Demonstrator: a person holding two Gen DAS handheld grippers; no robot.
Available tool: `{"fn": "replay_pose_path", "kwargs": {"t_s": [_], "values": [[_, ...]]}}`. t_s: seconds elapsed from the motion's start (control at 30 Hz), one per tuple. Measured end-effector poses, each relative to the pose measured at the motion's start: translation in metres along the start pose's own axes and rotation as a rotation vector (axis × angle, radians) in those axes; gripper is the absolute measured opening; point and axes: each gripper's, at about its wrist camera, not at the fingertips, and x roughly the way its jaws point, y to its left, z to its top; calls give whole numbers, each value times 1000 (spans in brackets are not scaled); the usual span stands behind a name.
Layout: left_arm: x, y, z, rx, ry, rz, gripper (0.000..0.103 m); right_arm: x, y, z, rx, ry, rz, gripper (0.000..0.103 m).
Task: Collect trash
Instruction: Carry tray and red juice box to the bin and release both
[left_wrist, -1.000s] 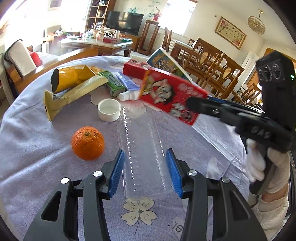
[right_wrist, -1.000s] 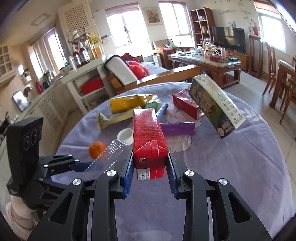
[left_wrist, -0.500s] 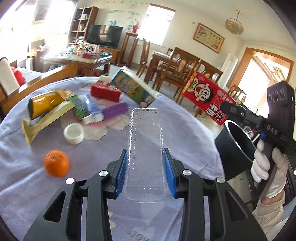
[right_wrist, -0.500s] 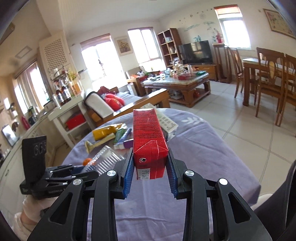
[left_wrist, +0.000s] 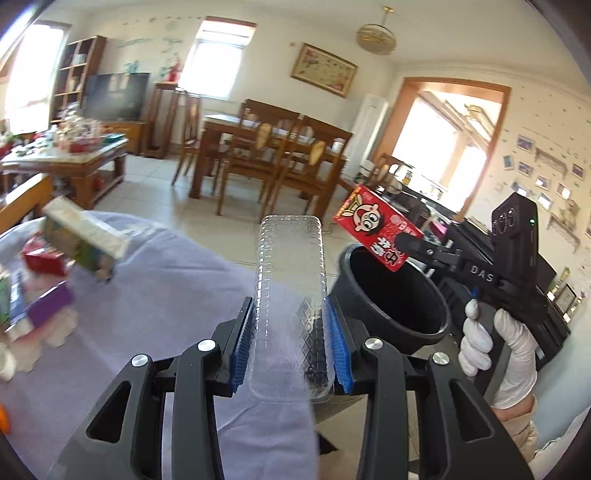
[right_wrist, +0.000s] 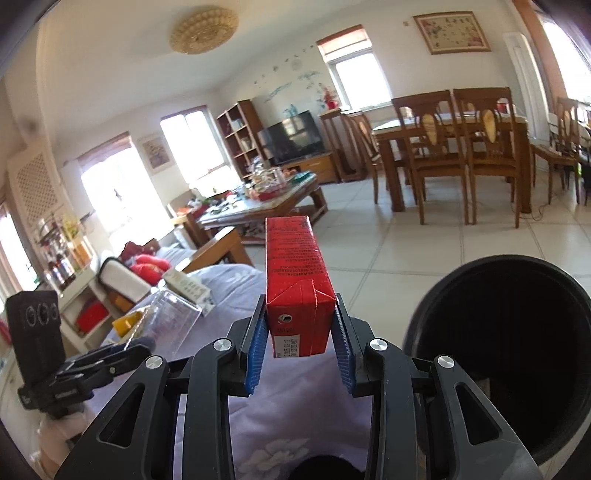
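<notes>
Red carton (right_wrist: 297, 284) now beside black bin (right_wrist: 491, 354), bin bottom unseen.

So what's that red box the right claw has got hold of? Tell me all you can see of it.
The red carton is a small, tall drink box, seemingly coated card, with black print on one side, a cartoon face on another and a round straw hole on its folded end. The right claw clamps that end between blue pads, holding it tilted over the black bin, touching nothing else.
</notes>
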Motion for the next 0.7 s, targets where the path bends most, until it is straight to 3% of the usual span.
{"fn": "replay_pose_path", "kwargs": {"t_s": [0.27, 0.7], "values": [[73, -55, 21, 56, 43, -149, 38, -31, -77, -2, 137, -60, -137, 33], [187, -116, 15, 98, 194, -241, 38, -40, -152, -29, 332, -63, -369, 33]]}}
